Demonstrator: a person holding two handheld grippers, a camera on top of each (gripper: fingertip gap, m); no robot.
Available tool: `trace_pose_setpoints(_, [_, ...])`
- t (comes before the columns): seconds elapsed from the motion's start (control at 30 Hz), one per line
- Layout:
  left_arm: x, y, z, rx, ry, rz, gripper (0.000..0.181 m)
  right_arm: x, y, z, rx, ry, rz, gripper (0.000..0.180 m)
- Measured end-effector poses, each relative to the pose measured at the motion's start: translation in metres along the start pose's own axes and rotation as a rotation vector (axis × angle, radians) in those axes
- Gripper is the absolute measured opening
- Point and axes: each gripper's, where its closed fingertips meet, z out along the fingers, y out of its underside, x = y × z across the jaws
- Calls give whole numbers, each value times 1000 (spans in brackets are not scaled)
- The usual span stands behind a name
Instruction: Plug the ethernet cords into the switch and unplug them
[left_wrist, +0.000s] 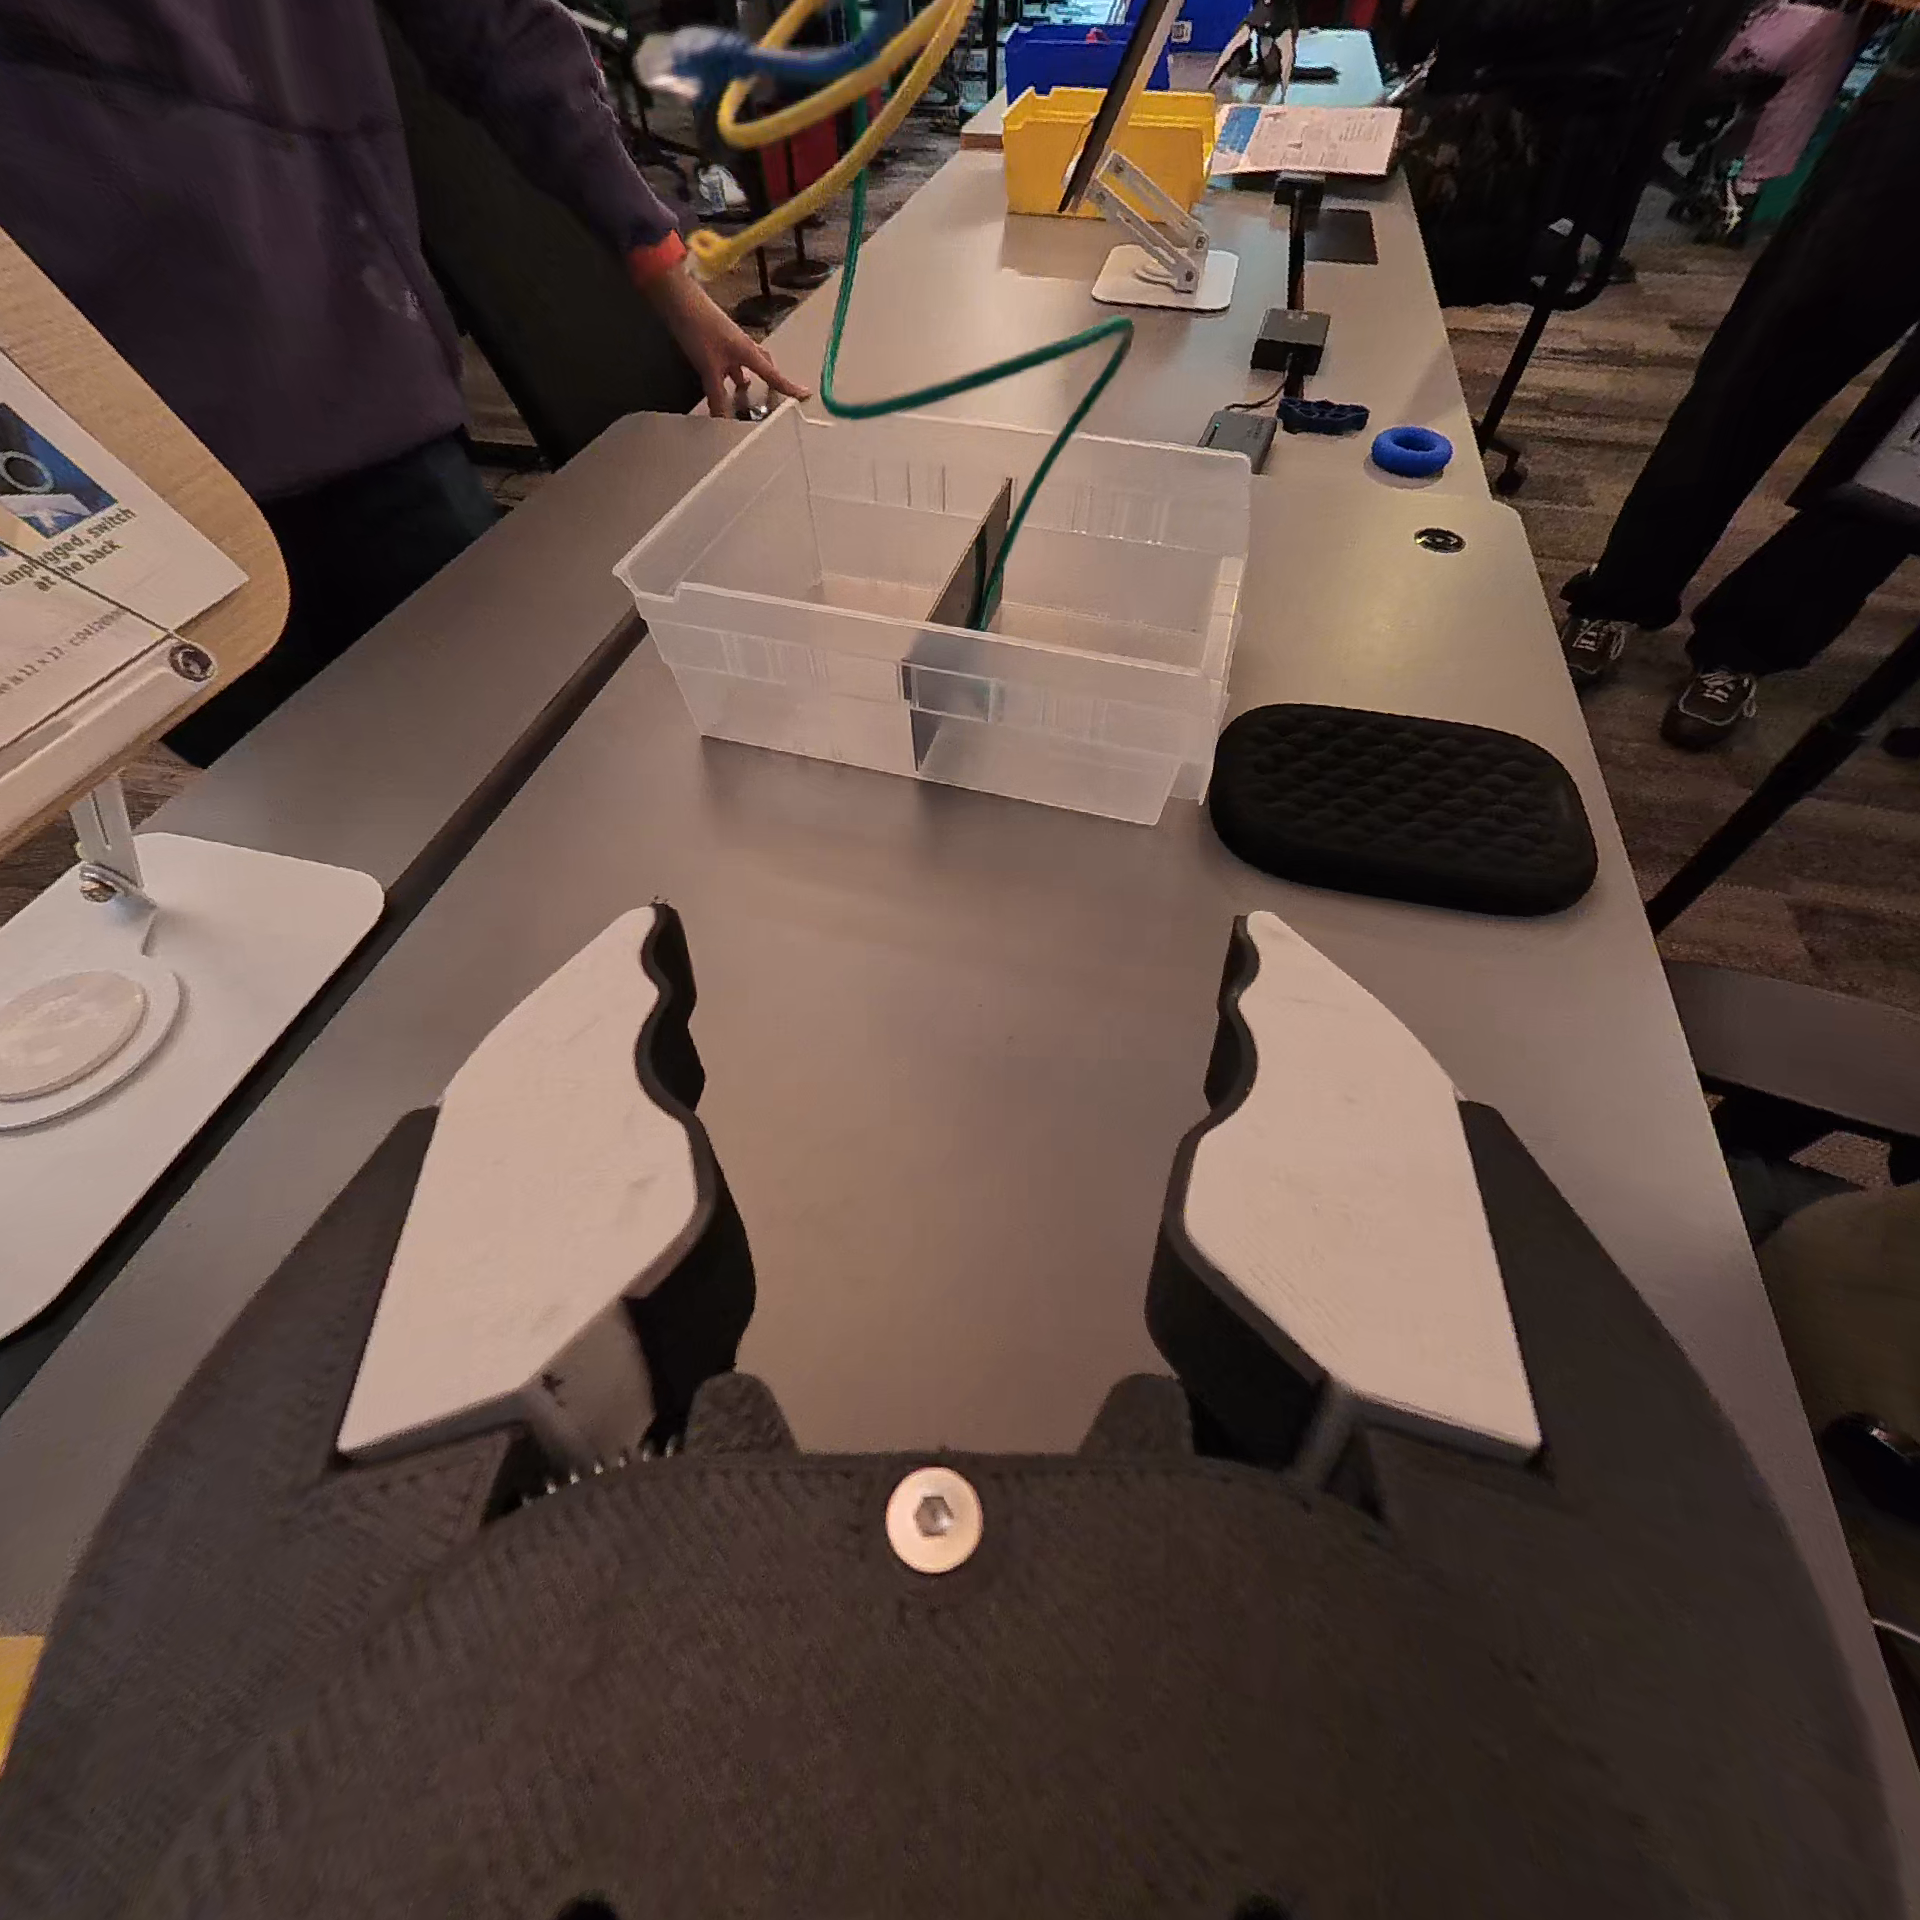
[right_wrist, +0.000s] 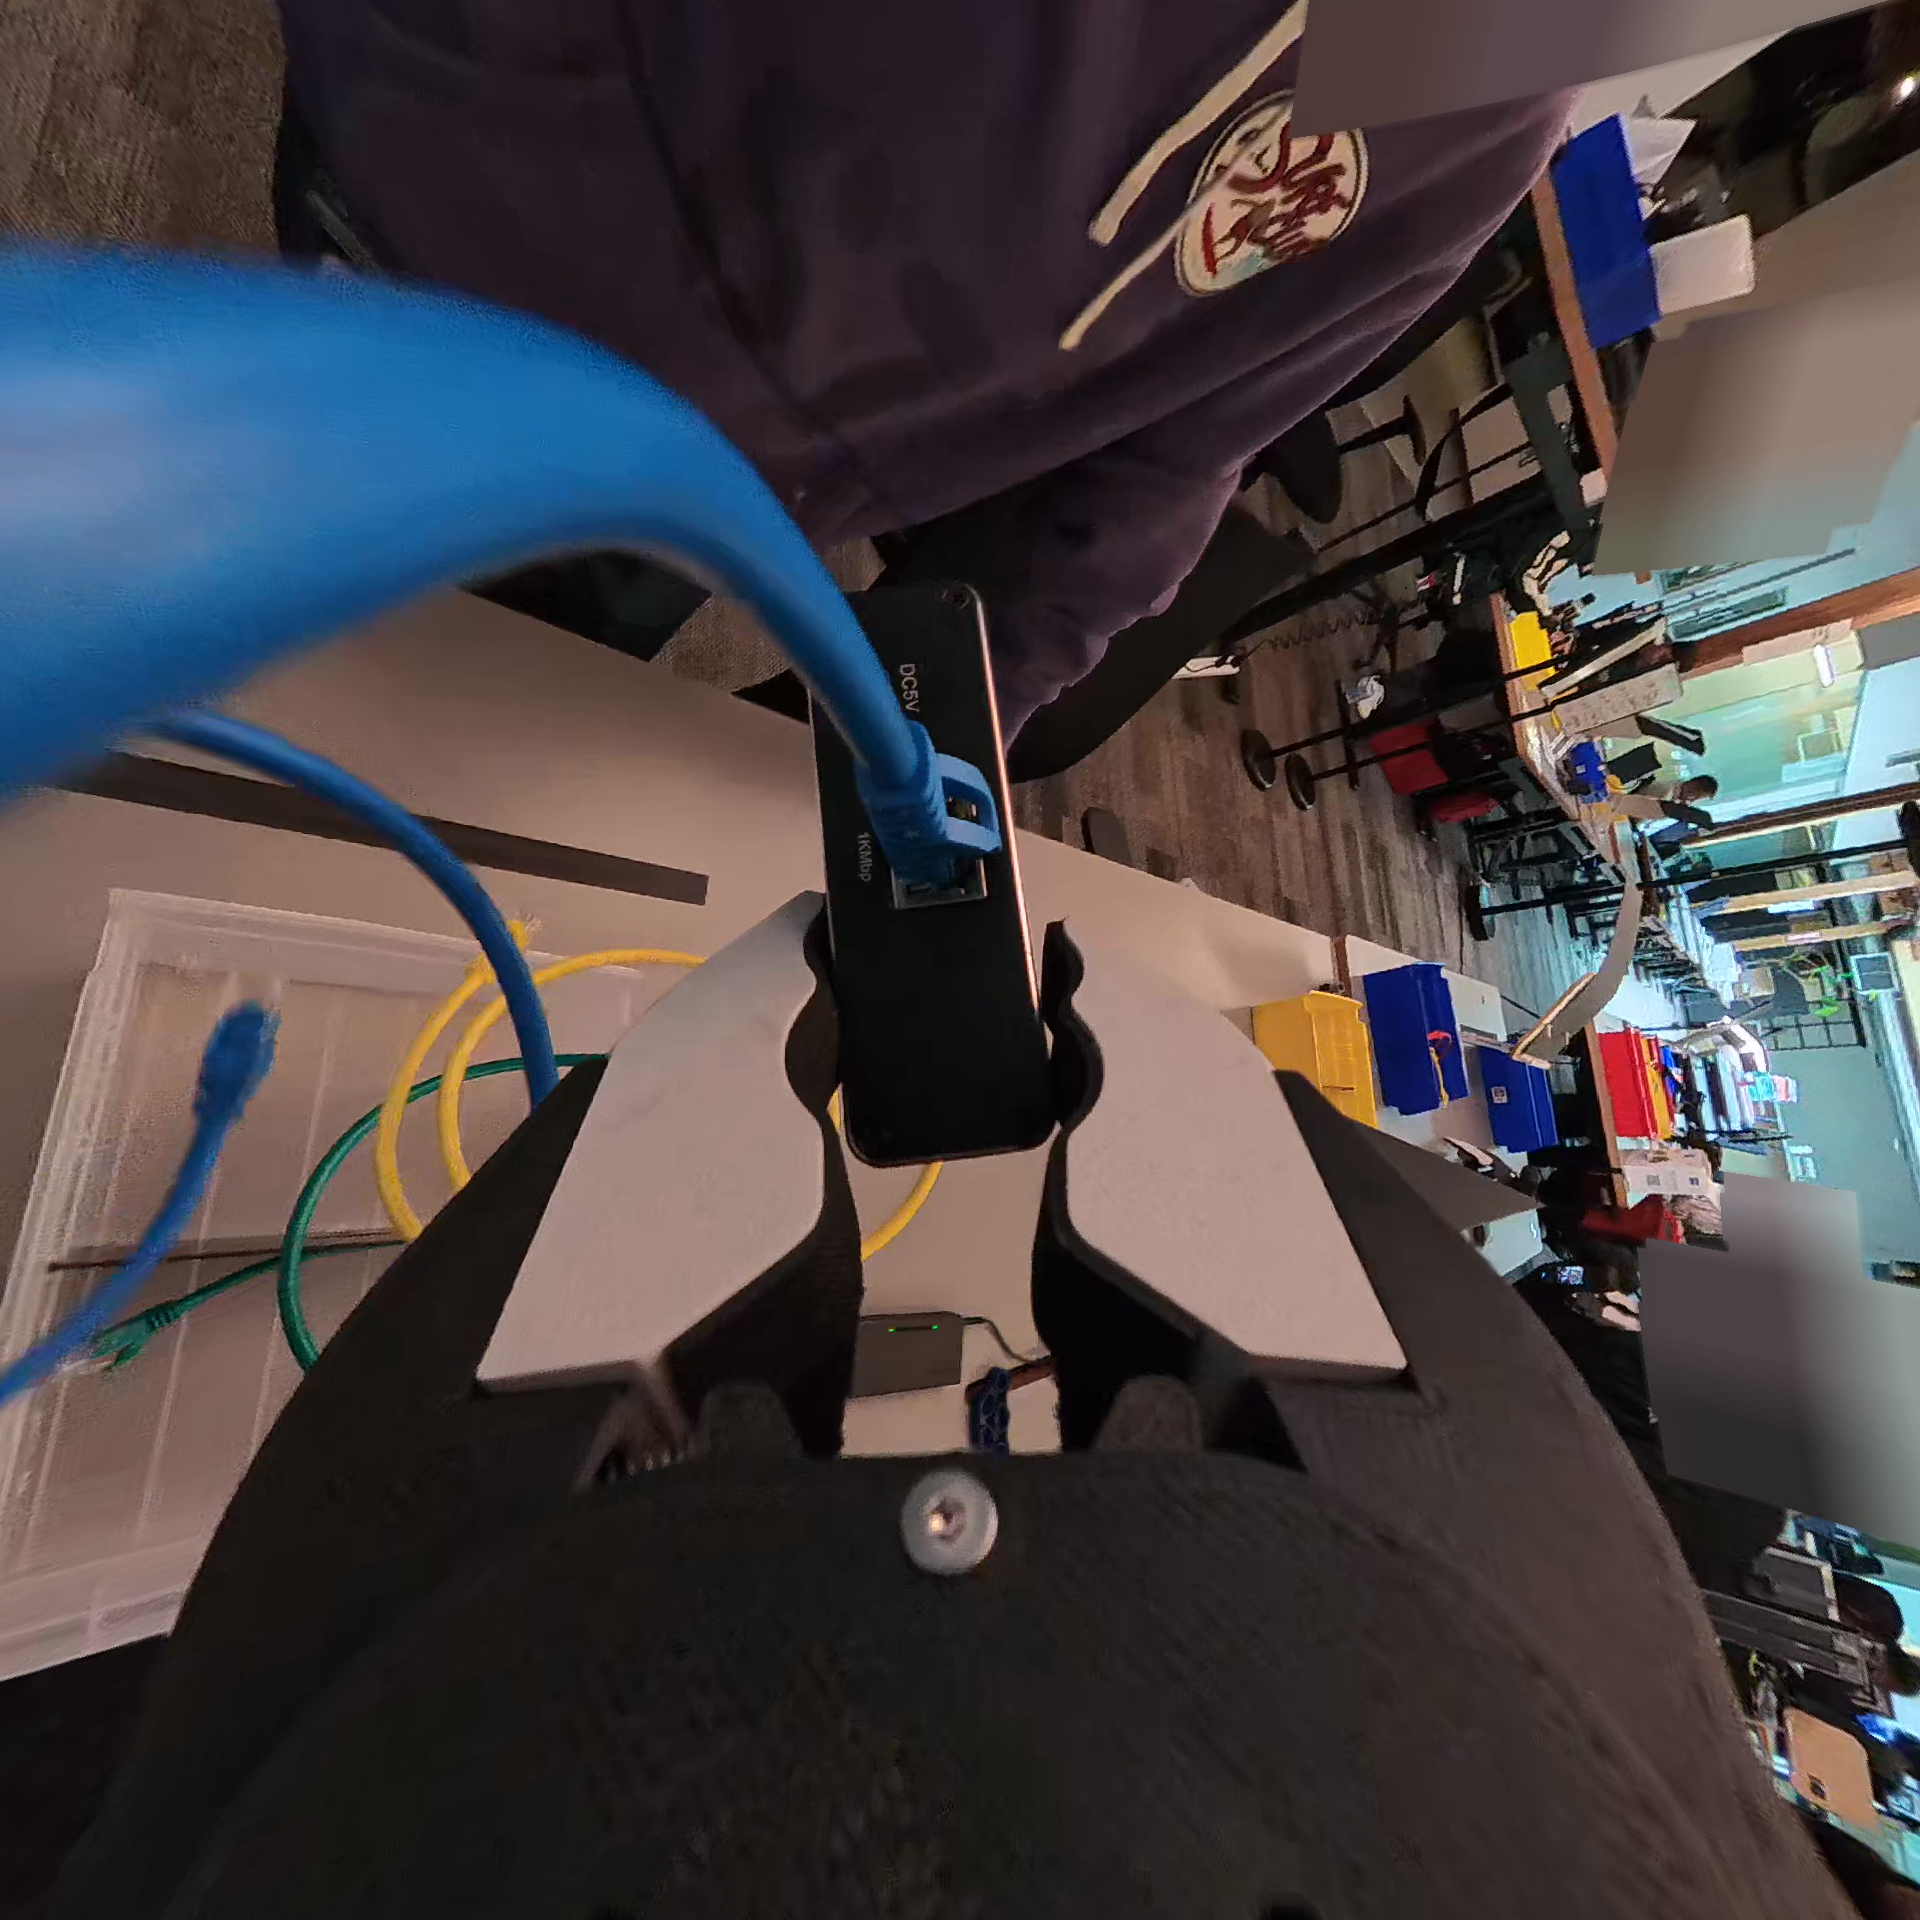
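A clear plastic bin (left_wrist: 935, 634) sits on the grey table (left_wrist: 935, 1091), at twelve o'clock from the left gripper (left_wrist: 951, 940). A dark divider (left_wrist: 977, 566) splits the bin into two compartments. One green cord (left_wrist: 1023, 499) rises out of the right compartment, just beside the divider, and loops up toward eleven o'clock. In this view the rest of the bin looks bare. The left gripper's two white fingers (left_wrist: 551, 1153) are spread wide apart with only table between them.

At two o'clock from the bin lies one black padded mat (left_wrist: 1403, 805). Farther off at one o'clock are one blue ring (left_wrist: 1410, 452) and one small grey box (left_wrist: 1242, 431).

The right gripper (right_wrist: 940, 940) is clamped on the black switch (right_wrist: 935, 997), which stands on end between the two fingers (right_wrist: 686, 1122), pointing to twelve o'clock. One blue cord (right_wrist: 582, 488) arches in from ten o'clock and its plug (right_wrist: 930, 821) is seated in a port on the switch face.

Below, at nine o'clock, the same bin (right_wrist: 208, 1195) shows from above. Over it lie three cords: one yellow cord (right_wrist: 416, 1091) coiled in two loops, one green cord (right_wrist: 301, 1226) and one thinner length of blue cord (right_wrist: 468, 894). A loose blue plug (right_wrist: 234, 1049) hangs at nine o'clock, blurred. Whether the cords rest inside the bin or hang above it cannot be told.

A person in a dark purple top (right_wrist: 831, 260) stands just behind the switch.
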Motion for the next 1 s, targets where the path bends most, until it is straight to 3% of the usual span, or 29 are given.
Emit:
trace_pose_setpoints(0.7, [5, 6, 6, -24, 21, 10, 97, 41, -42, -38, 213, 85, 70, 37])
trace_pose_setpoints(1.0, [5, 5, 4, -23, 13, 19, 97, 15, -49, -19, 301, 52, 85, 37])
